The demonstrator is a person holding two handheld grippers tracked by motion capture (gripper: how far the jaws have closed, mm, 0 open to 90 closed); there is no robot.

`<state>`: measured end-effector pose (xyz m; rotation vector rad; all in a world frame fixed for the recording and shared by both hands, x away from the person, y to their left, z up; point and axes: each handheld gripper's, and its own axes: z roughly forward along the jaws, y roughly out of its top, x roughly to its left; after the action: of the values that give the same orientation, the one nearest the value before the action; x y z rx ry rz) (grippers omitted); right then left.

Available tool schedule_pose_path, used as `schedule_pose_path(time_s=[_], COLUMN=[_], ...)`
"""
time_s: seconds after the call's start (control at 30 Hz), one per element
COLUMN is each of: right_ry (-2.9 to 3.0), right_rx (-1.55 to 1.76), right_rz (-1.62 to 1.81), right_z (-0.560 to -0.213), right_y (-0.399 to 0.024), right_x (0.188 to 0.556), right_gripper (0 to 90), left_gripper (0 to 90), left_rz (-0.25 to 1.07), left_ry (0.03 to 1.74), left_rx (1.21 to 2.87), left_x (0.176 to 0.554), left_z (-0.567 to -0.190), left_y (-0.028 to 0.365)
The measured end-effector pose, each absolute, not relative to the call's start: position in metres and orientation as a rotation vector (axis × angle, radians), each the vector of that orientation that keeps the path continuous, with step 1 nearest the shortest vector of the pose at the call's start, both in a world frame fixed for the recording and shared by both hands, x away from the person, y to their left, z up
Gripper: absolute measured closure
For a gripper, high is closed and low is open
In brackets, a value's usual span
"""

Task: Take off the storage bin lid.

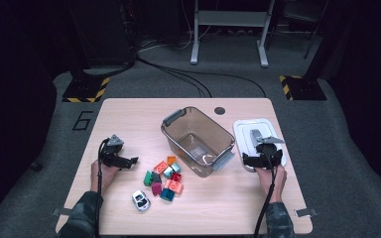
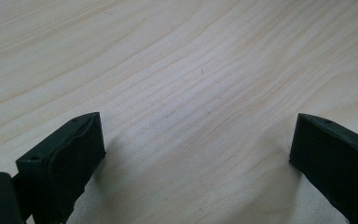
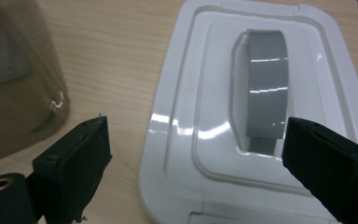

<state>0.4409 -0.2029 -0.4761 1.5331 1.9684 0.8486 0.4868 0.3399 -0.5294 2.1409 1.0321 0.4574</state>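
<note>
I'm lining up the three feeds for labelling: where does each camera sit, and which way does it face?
High view: above the person's side, facing forward and down on the table; forearms, hands, left tool and right tool show.
Left gripper view: rides the left tool, facing bare wood between open jaws.
Right gripper view: rides the right tool, open jaws over the white lid.
Shared: high and right gripper views both show the lid and the clear bin.

One bin (image 1: pixel 198 139), one lid (image 1: pixel 258 130), one toy car (image 1: pixel 141 200), about nine blocks (image 1: pixel 164 178).
</note>
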Motion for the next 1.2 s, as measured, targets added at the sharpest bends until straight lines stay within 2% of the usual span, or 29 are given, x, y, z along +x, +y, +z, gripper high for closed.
schedule_pose_path(time_s=[0.37, 0.77, 1.2], right_ry=[2.021, 2.111, 2.150], right_rx=[1.467, 1.398, 1.386], right_rz=[0.881, 0.905, 0.904], right_z=[-0.495, -0.526, -0.530], right_y=[-0.184, -0.165, -0.160], right_x=[0.408, 0.379, 0.380], right_gripper=[0.0, 0.0, 0.0], left_gripper=[3.0, 3.1, 3.5], left_rz=[0.456, 0.457, 0.457], left_ry=[1.028, 1.031, 1.034], left_rx=[2.147, 2.146, 2.139], left_x=[0.487, 0.487, 0.485], left_z=[-0.529, -0.529, -0.529], left_y=[0.340, 0.340, 0.340])
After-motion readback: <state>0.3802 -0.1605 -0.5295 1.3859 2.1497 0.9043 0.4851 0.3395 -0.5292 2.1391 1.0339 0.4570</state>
